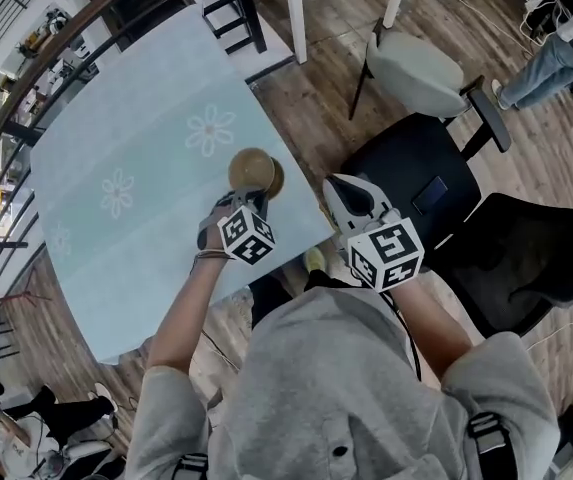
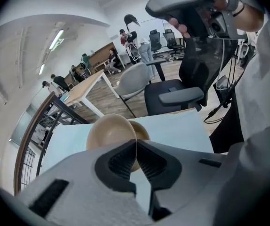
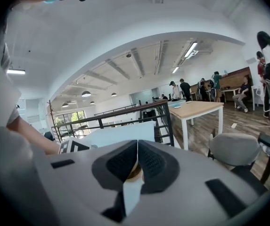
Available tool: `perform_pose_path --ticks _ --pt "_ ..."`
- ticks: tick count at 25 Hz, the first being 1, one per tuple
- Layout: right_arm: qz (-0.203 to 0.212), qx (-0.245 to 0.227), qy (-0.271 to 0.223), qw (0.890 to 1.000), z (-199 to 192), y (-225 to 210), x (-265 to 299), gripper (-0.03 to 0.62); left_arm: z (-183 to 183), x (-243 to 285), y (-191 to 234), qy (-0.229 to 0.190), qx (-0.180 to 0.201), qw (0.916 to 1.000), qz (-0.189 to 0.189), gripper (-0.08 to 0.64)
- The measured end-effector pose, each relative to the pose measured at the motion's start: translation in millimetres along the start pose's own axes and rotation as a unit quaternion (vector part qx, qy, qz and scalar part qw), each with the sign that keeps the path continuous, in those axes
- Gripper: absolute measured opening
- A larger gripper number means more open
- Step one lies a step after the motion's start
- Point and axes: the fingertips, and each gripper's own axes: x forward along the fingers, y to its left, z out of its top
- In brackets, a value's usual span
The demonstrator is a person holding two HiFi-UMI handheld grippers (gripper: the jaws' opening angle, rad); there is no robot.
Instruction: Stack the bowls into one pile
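Left gripper view: the left gripper's [image 2: 136, 144] jaws are pressed almost together, pinching the thin rim of a tan bowl [image 2: 107, 132] that is tipped so its inside faces the camera. Just behind it a second bowl [image 2: 143, 130] sits on the pale blue tabletop [image 2: 182, 128]. Whether the two bowls touch is unclear. In the right gripper view, the right gripper's [image 3: 137, 144] jaws meet pad to pad and hold nothing. From the head view, both bowls lie near the tabletop's near edge, and the right gripper hangs off that edge, above a black chair [image 1: 421, 183].
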Motion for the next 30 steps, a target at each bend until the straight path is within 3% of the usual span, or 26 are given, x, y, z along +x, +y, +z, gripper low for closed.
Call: perform_pose_path --ticks 5,7,9,11,12,15,17,18,19,24,26,30 --pt "-0.009 0.003 -0.002 1.000 -2 -9 -9 0.028 -3 25 -25 0.026 0.022 0.9985 -0.044 0.021" --pt "-0.009 0.003 -0.003 1.000 -1 -9 -11 0.028 -4 26 -26 0.024 0.011 0.9985 -0.047 0.023" --pt "-0.008 0.001 -0.005 1.000 1 -8 -11 0.028 -4 22 -24 0.015 -0.026 0.9978 -0.060 0.064" --pt "-0.006 -0.002 -0.008 1.000 3 -6 -10 0.028 1 13 -19 -0.011 -0.086 0.9933 -0.076 0.172" --pt "-0.005 -0.004 -0.011 1.000 4 -5 -9 0.028 5 5 -13 -0.033 -0.118 0.9896 -0.075 0.191" --pt "-0.005 -0.009 -0.020 1.000 11 -2 -6 0.028 17 -37 23 -0.126 -0.205 0.9704 -0.015 0.193" --pt "-0.003 -0.013 -0.026 1.000 17 0 -5 0.028 24 -78 49 -0.199 -0.258 0.9441 0.047 0.190" --pt "-0.003 -0.014 -0.028 1.000 19 -1 -5 0.028 27 -98 58 -0.232 -0.280 0.9285 0.077 0.147" --pt "-0.003 -0.014 -0.028 0.999 20 -1 -5 0.028 30 -116 63 -0.256 -0.294 0.9147 0.104 0.030" --pt "0.006 -0.023 -0.019 1.000 16 2 -1 0.028 31 -164 57 -0.280 -0.347 0.8762 0.183 0.017" --pt "0.015 -0.026 -0.019 0.999 16 5 3 0.028 26 -167 50 -0.271 -0.367 0.8680 0.197 0.017" --pt "0.030 -0.027 -0.018 0.999 20 14 14 0.028 18 -163 42 -0.251 -0.379 0.8671 0.203 0.018"
